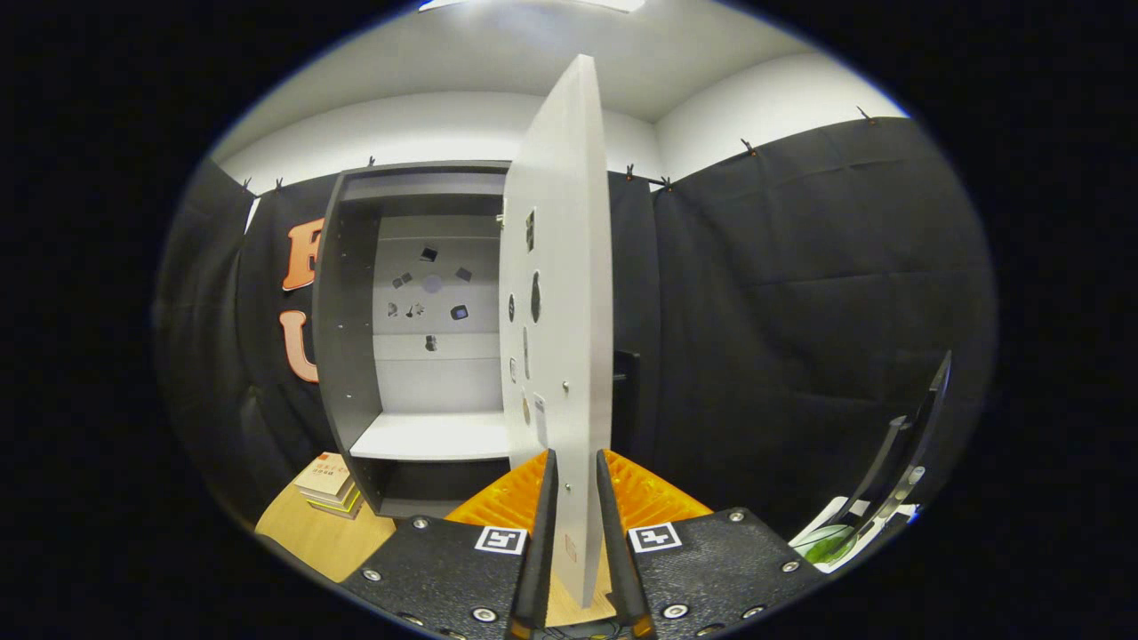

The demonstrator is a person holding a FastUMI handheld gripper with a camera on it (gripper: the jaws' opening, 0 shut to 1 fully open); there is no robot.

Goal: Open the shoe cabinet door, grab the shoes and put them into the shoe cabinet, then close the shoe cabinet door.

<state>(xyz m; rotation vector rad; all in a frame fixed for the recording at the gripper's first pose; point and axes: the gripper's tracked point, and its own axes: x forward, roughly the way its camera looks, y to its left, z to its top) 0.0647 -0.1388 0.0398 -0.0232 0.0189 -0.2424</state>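
The shoe cabinet (pixel 351 356) stands ahead and to the left, a dark grey frame with a pale back panel and a white shelf (pixel 436 437) inside. Its white door (pixel 560 293) is swung open and stands edge-on towards me, reaching from high up down to the fingers. My gripper (pixel 578 533) is shut on the door's free edge, one finger on each face. Small dark stickers dot the cabinet's back panel and the door's inner face. No shoes lie on the shelf that I can see.
A stack of books (pixel 329 484) lies on the wooden floor (pixel 311 533) beside the cabinet's lower left corner. Black cloth walls close in behind and to the right. A dark stand with a white and green base (pixel 876 502) sits at the right.
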